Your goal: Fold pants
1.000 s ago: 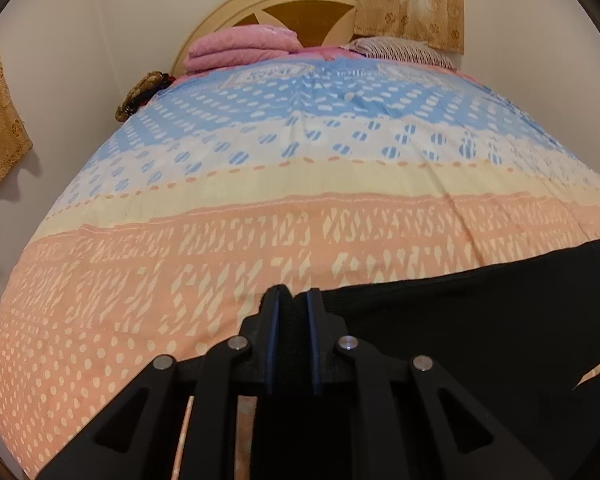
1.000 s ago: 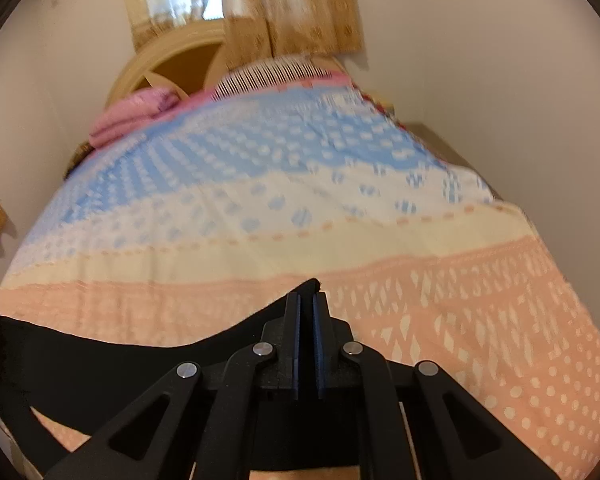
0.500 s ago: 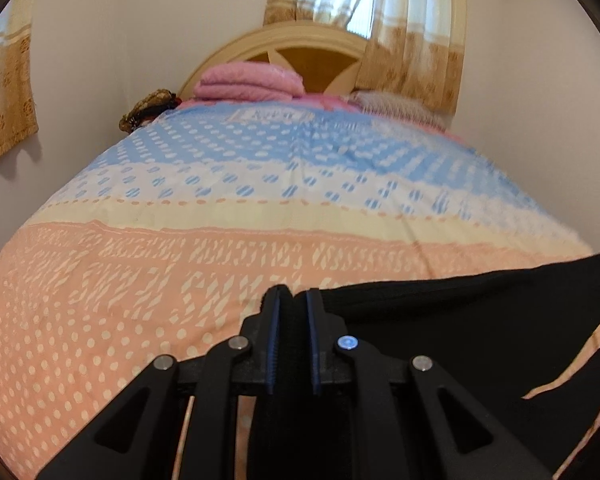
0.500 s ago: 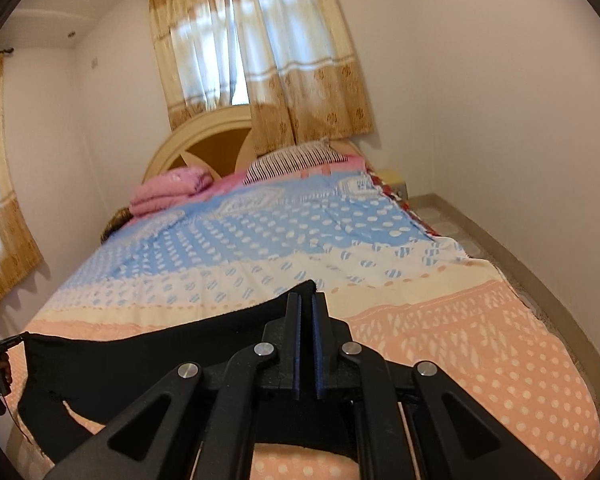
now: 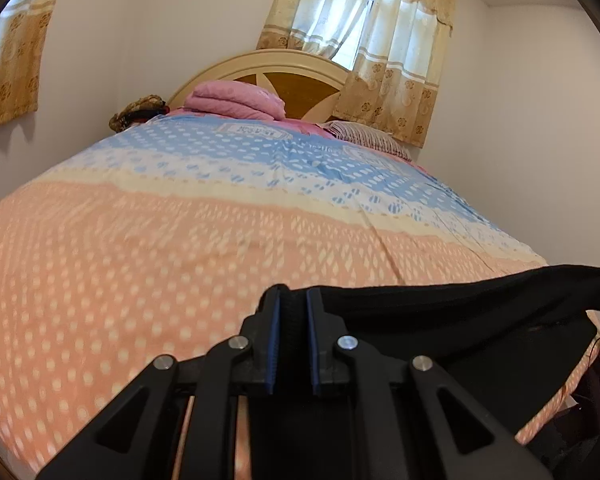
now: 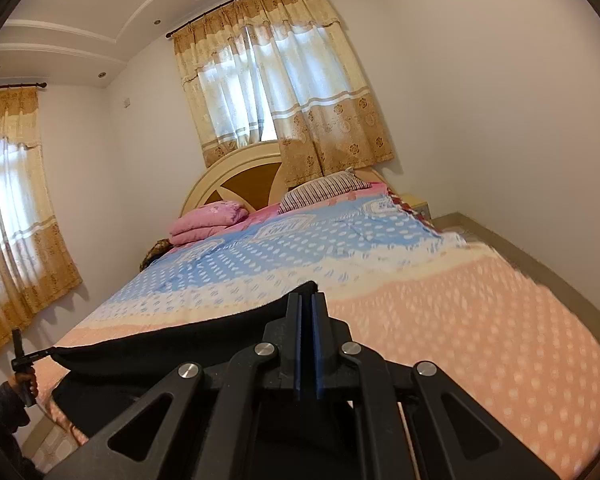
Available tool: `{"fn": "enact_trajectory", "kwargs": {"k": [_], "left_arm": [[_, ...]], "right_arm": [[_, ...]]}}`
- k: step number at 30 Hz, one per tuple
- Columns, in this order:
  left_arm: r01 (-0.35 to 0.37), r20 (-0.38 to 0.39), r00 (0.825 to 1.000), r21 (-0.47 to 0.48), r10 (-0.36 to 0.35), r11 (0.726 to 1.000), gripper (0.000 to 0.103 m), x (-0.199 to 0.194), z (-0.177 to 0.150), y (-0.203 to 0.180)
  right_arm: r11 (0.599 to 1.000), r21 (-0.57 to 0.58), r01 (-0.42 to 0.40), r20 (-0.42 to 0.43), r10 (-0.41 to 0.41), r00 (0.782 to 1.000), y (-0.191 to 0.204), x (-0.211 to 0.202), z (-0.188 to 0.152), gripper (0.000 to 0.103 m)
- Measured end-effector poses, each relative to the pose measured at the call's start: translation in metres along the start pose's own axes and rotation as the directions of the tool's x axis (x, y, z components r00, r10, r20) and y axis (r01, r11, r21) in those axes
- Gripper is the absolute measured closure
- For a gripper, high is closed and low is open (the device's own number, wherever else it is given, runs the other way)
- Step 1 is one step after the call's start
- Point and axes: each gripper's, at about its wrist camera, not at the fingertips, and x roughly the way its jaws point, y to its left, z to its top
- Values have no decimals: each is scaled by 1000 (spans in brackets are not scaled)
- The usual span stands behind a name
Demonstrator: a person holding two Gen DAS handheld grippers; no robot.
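Observation:
The black pants hang stretched between my two grippers above the foot of the bed. My left gripper is shut on one corner of the pants' top edge. My right gripper is shut on the other corner, and the pants run from it to the left gripper at the far left of the right wrist view. The lower part of the pants hangs down out of sight.
The bed has a peach, cream and blue patterned cover. Folded pink blankets and a striped pillow lie by the headboard. Curtained windows and white walls surround the bed; a floor strip runs along the right.
Both grippers have risen and tilted up with the pants held between them. The views now show the windows and walls instead of only the bed cover.

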Motion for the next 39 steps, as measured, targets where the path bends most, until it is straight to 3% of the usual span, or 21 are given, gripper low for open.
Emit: {"fn": "enact_trajectory", "kwargs": {"k": [6, 12, 17, 20, 22, 26, 28, 29, 30, 32, 33, 36, 39], "left_arm": [[3, -15, 1000, -42, -3, 999, 90, -7, -40, 14], [-14, -46, 999, -25, 13, 1000, 90, -11, -69, 13], [-56, -32, 998, 3, 56, 998, 88, -15, -73, 9], [-107, -23, 994, 61, 109, 992, 86, -15, -77, 2], [-143, -17, 989, 103, 146, 984, 85, -16, -79, -5], [-196, 2, 980, 162, 198, 967, 85, -17, -81, -13], [-206, 6, 978, 162, 208, 965, 85, -17, -82, -14], [-212, 9, 977, 161, 213, 964, 86, -17, -82, -13], [-214, 12, 977, 155, 215, 964, 85, -18, -82, -13], [-214, 18, 977, 132, 213, 968, 85, -19, -82, -11], [-211, 19, 977, 117, 210, 970, 85, -19, -82, -9], [-212, 14, 977, 108, 212, 971, 85, -19, -83, -8], [-206, 15, 979, 101, 205, 973, 86, -20, -83, -7]], "right_arm": [[994, 82, 76, -46, -72, 996, -38, -19, -38, 101], [986, 119, 118, -129, -103, 986, -54, -10, -61, 101], [956, 80, 281, -197, -261, 945, -55, -11, -65, 100], [931, 91, 353, -150, -337, 929, -48, -36, -57, 99], [937, 50, 344, -112, -337, 935, -26, -48, -47, 99], [970, -102, 221, -137, -234, 963, 43, -38, -40, 98], [966, -236, 108, -208, -159, 965, 96, -14, -51, 85], [953, -298, 46, -250, -124, 960, 124, 0, -61, 52], [944, -329, 5, -273, -100, 957, 140, 9, -69, 29], [908, -400, -128, -318, -6, 948, 186, 28, -92, 29], [879, -432, -201, -375, 28, 927, 215, 44, -109, 29], [802, -507, -315, -459, 58, 887, 271, 69, -147, 31], [711, -559, -427, -538, 82, 839, 317, 87, -182, 47]]}}
